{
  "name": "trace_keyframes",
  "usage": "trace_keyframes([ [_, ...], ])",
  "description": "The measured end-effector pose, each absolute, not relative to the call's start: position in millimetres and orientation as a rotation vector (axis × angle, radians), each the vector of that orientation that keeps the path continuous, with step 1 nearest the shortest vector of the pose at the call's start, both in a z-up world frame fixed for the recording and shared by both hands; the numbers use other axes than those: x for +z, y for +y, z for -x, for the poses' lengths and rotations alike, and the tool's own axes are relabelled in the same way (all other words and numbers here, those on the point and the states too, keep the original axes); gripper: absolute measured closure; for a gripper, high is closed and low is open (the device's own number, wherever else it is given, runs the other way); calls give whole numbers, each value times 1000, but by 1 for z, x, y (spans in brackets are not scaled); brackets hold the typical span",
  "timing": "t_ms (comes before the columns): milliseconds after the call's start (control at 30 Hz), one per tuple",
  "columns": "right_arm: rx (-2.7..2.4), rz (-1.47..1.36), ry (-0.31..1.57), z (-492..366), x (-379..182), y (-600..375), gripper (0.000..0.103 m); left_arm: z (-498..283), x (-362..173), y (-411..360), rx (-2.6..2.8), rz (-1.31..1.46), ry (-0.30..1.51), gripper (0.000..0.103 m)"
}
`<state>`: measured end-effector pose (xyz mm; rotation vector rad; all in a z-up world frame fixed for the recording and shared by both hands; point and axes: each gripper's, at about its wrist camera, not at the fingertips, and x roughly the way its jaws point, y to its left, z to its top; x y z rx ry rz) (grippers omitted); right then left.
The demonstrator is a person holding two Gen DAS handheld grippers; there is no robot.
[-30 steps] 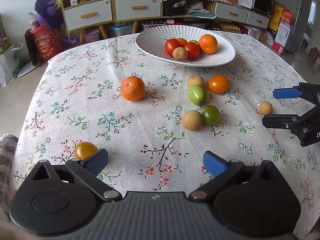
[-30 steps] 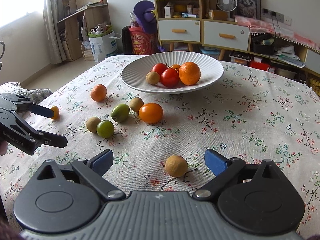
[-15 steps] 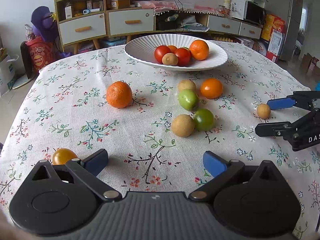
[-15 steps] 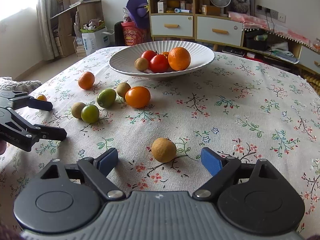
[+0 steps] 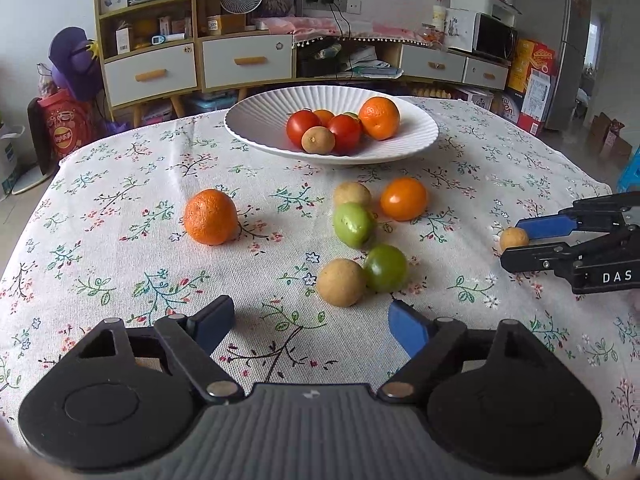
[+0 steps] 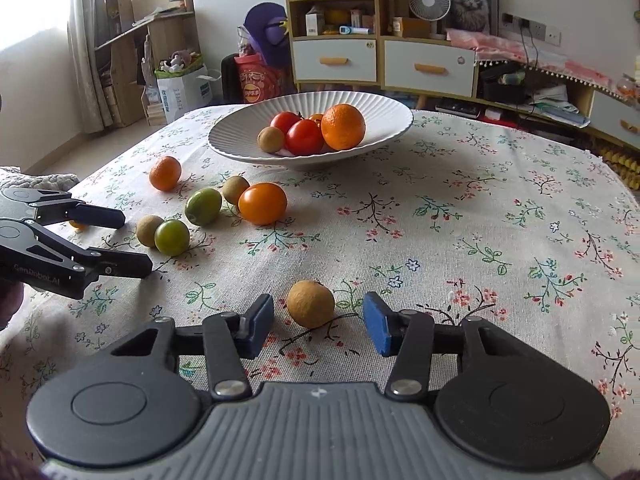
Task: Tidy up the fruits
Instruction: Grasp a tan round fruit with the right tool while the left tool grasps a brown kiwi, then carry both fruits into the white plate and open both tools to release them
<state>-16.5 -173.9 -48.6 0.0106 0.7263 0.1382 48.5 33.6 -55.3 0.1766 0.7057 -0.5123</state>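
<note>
Bright daylight, window glare, fisheye edges

both grippers low and level; left gripper (image 5: 310, 322) spread wide, right gripper (image 6: 318, 318) parted less.

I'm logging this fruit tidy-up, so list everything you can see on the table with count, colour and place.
Plate: one, white, ribbed, far centre of the table.
Tomatoes in plate: two, red, beside a tan fruit.
Orange in plate: one, orange, right of the tomatoes.
Tan fruit in plate: one, front of the pile.
Loose mandarin: one, orange, left on the cloth.
Orange tomato: one, near the plate.
Green fruits: two, mid-cloth.
Tan fruits on cloth: two in the cluster.
Lone tan fruit: one, between the right tool's open fingers.
Tablecloth: one, floral.
Left tool: open, empty.
Right tool: open.
</note>
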Motion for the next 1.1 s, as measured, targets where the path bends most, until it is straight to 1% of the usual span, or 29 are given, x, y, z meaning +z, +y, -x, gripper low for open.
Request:
trace_keyframes([
  [100, 143, -15, 728, 17, -49, -175, 63, -50, -55, 32, -517, -172, 699, 29],
  [233, 149, -14, 731, 17, -48, -177, 65, -52, -53, 28, -525, -166, 695, 37],
  [333, 154, -10, 732, 16, -48, -178, 65, -53, -53, 27, -534, -164, 694, 47],
  [367, 155, -6, 732, 15, -48, -178, 65, -52, -53, 26, -537, -164, 694, 49],
  [433, 155, 0, 730, 14, -48, -178, 65, -51, -52, 25, -543, -166, 693, 57],
  [467, 155, 0, 729, 14, -48, -178, 66, -51, -52, 25, -545, -166, 694, 58],
  [533, 155, -3, 730, 13, -47, -178, 67, -50, -52, 25, -548, -167, 694, 65],
  [567, 155, -4, 730, 12, -47, -178, 68, -50, -51, 25, -549, -167, 694, 67],
  [633, 158, -3, 728, 13, -47, -178, 71, -51, -51, 25, -553, -166, 698, 75],
  [667, 160, 0, 726, 13, -47, -178, 73, -51, -51, 26, -556, -164, 700, 77],
  [767, 176, 6, 726, 13, -46, -176, 80, -50, -51, 25, -554, -169, 702, 77],
  [1100, 188, 13, 728, 12, -44, -174, 80, -52, -48, 28, -526, -160, 716, 78],
])
